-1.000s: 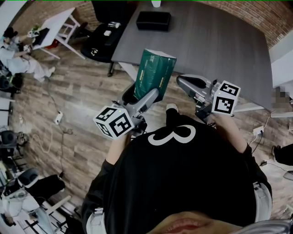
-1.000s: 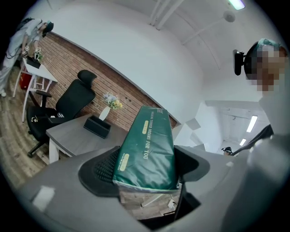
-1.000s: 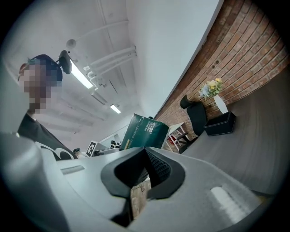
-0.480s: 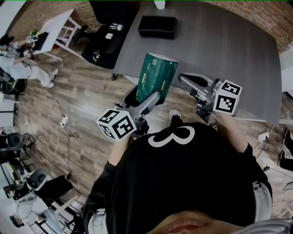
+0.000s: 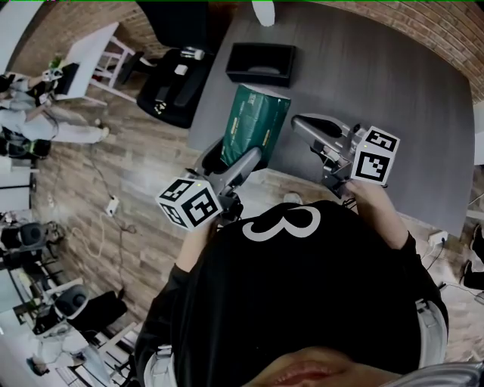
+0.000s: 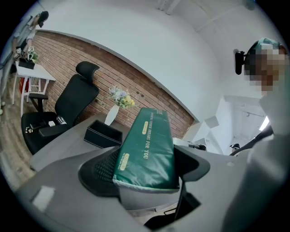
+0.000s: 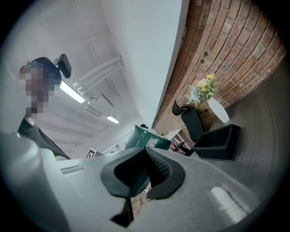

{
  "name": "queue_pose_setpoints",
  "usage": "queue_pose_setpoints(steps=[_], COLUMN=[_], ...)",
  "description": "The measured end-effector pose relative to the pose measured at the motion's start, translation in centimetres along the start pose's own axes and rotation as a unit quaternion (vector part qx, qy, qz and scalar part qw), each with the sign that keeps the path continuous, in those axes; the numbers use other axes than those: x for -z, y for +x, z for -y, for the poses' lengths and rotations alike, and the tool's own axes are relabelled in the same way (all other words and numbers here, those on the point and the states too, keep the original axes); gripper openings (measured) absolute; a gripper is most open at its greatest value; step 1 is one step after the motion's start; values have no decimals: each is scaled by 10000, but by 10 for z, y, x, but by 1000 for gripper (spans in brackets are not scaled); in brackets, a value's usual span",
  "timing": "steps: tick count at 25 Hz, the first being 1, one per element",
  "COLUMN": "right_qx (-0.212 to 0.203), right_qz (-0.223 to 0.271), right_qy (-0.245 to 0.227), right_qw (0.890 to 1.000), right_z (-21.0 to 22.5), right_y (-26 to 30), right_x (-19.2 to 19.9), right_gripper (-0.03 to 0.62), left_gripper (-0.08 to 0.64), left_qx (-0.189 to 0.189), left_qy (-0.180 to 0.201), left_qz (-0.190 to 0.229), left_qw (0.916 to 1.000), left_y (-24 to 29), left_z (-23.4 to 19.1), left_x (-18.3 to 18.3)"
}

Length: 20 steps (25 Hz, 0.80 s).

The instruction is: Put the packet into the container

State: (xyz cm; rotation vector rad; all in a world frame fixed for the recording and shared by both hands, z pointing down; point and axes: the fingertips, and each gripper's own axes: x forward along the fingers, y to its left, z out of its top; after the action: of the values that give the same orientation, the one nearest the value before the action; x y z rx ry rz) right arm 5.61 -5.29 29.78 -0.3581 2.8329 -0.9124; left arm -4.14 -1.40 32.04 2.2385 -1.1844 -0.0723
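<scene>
The green tissue packet point(image 5: 255, 125) stands nearly upright with my left gripper point(image 5: 236, 162) shut on its lower end, and it hangs over the near edge of the grey table point(image 5: 393, 98). In the left gripper view the packet point(image 6: 147, 152) fills the gap between the jaws. The black open container point(image 5: 262, 63) sits on the table beyond the packet, also seen as the container point(image 6: 103, 134) in the left gripper view and as the container point(image 7: 217, 142) in the right gripper view. My right gripper point(image 5: 310, 125) is shut and empty, to the right of the packet.
A white vase point(image 5: 264, 10) with flowers point(image 6: 120, 96) stands on the table behind the container. A black office chair point(image 5: 175, 75) is at the table's left end. A brick wall runs behind. A white side table point(image 5: 87, 57) and seated people are on the wood floor at the left.
The table and the container have come nearer in the head view as the person steps forward. The packet stays in the left gripper. Both grippers keep their pose.
</scene>
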Motion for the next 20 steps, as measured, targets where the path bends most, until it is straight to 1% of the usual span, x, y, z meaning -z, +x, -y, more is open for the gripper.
queue_pose_setpoints(steps=[2, 3, 6, 8, 10, 15, 18, 20], right_qx=[29, 40, 46, 71, 140, 440, 594, 800], right_qz=[4, 5, -10, -42, -49, 69, 166, 286], right_qy=[-53, -56, 14, 55, 50, -39, -38, -16], right_qw=[10000, 10000, 10000, 10000, 9999, 9990, 9981, 9964], right_z=[-7, -2, 41, 67, 80, 91, 99, 104], right_y=[-3, -2, 13, 23, 29, 33, 43, 47], right_x=[-1, 1, 1, -10, -21, -31, -37, -43], right_gripper=[2, 2, 2, 2, 2, 2, 2, 2], left_gripper=[390, 390, 390, 390, 390, 390, 388, 388], left_qx=[17, 17, -27, -47, -24, 208, 311, 473], left_qy=[14, 16, 26, 34, 73, 222, 285, 380], left_qz=[55, 62, 30, 21, 17, -14, -106, -225], left_qw=[10000, 10000, 10000, 10000, 10000, 9995, 9991, 9979], left_y=[-4, -2, 28, 50, 64, 81, 89, 97], left_z=[5, 1, -32, -51, -61, -82, -97, -105], left_x=[-2, -1, -5, -18, -30, -43, -55, -63])
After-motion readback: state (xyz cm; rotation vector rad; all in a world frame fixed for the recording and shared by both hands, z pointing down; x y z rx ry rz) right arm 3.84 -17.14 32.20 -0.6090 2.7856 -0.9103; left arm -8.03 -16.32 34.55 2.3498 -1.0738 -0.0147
